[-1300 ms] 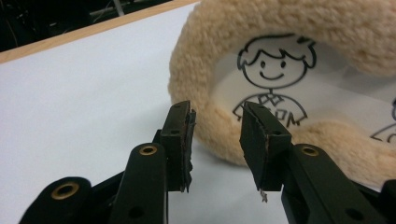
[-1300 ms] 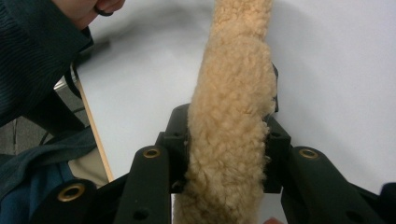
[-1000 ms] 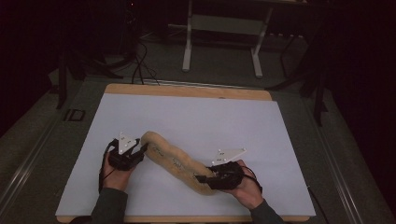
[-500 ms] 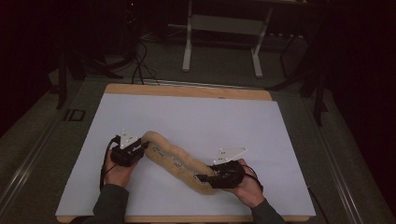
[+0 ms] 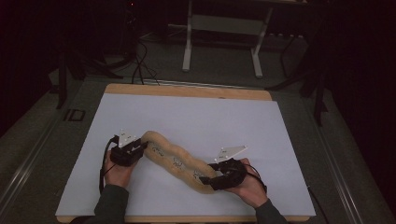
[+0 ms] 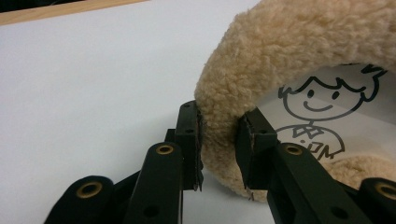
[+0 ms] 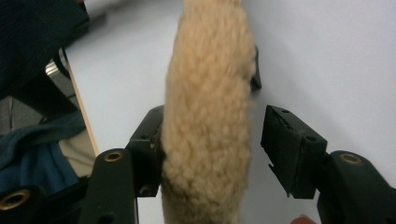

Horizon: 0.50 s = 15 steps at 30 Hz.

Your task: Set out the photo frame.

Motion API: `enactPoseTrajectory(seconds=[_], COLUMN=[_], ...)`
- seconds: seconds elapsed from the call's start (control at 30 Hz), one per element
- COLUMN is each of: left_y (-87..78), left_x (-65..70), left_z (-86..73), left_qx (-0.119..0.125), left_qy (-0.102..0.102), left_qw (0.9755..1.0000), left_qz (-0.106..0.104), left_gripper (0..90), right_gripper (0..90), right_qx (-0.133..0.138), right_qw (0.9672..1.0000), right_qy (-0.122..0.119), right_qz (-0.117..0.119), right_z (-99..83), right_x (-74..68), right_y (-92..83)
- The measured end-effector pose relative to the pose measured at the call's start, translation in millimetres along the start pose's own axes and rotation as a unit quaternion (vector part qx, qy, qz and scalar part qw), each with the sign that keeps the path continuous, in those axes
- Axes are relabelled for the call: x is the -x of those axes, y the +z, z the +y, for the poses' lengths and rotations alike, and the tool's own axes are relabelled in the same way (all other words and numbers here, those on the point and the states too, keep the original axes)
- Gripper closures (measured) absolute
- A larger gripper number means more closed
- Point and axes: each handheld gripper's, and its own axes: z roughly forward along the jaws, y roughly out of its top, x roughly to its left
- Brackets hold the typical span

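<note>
On the table: a long tan fleece-edged fabric piece (image 5: 176,162) printed with a cartoon figure is laid in a wavy diagonal across a white sheet (image 5: 187,116) over a wooden tabletop (image 5: 187,91), between the two hands.
Left end: the fleecy rim (image 6: 224,107) is pinched by the left gripper (image 5: 140,148); its jaws have just been closing, and both pads are seen pressed into the pile in the left gripper view.
Middle: the printed panel (image 6: 327,116) is seen standing up inside the curled rim.
Right end: the right gripper (image 5: 215,181) has just been opening; in the right gripper view one pad (image 7: 149,144) is touched by the fleece (image 7: 208,116) and the other (image 7: 289,149) is held clear, so nothing is gripped there.
Risk, left: the bite is taken on fluffy pile, so slipping could be expected if the fabric is pulled hard.
Risk, right: with this end freed, sagging or rolling of the strip could be caused by any lift from the left.
Risk, overall: the sheet could be dragged along if the fabric is slid.
</note>
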Motion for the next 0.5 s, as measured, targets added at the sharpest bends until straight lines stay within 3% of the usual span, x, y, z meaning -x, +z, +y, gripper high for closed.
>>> enactPoseTrajectory(seconds=[0.5], left_y=[-0.9], left_x=[1.1], left_z=[0.1], left_qx=[-0.002], left_qy=[-0.008], left_qw=[0.9999], left_qz=[0.010], left_gripper=[73.6], right_gripper=[43.8], right_qx=[-0.039], right_qw=[0.9982], right_qy=[0.037], right_qz=[0.027], right_z=[-8.2], right_x=[9.1], right_y=[4.6])
